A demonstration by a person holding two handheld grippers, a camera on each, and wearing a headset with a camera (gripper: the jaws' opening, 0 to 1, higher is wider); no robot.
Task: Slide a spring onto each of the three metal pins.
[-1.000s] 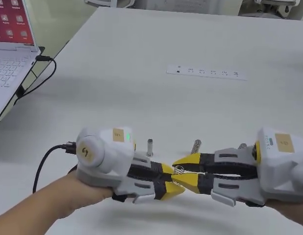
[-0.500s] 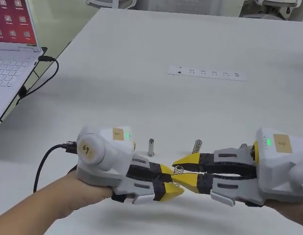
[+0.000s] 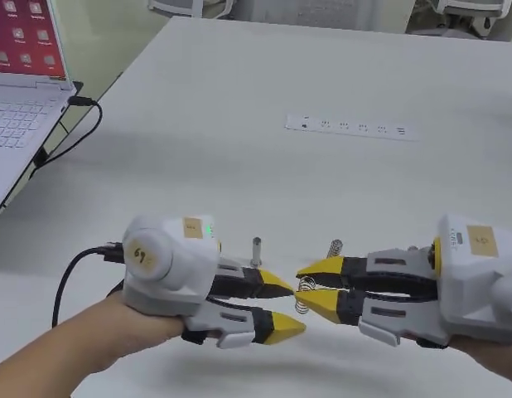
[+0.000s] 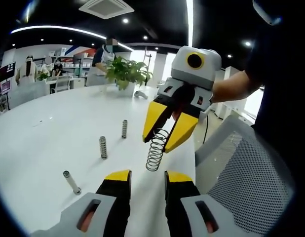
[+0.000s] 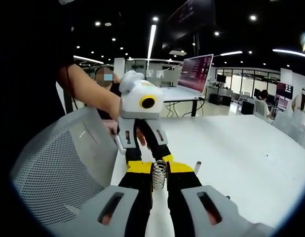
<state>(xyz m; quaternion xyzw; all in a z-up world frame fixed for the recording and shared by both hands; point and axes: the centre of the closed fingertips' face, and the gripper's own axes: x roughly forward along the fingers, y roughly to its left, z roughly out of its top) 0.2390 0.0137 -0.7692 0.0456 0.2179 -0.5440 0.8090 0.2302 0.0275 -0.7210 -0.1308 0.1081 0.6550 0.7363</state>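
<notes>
A small steel spring (image 3: pixel 302 303) hangs clamped near its top in my right gripper (image 3: pixel 299 283), which is shut on it above the table's near edge. My left gripper (image 3: pixel 289 308) faces it tip to tip, jaws open and apart from the spring. In the left gripper view the spring (image 4: pixel 156 149) dangles from the right gripper (image 4: pixel 160 143), beyond my own open left gripper (image 4: pixel 148 175). One bare pin (image 3: pixel 256 249) stands upright behind the grippers. A pin wearing a spring (image 3: pixel 334 247) stands to its right. The left gripper view shows the bare pin (image 4: pixel 71 181) and two spring-covered pins (image 4: pixel 102 147), (image 4: pixel 125 128).
A white power strip (image 3: pixel 352 127) lies farther back on the white table (image 3: pixel 214 141). An open laptop (image 3: pixel 16 91) with a black cable (image 3: pixel 70 133) sits at the left edge. A mesh chair (image 5: pixel 58 163) stands close behind the table's near edge.
My left gripper has opened, let go of the spring and drawn back slightly to the left. The right gripper keeps hold of the spring.
</notes>
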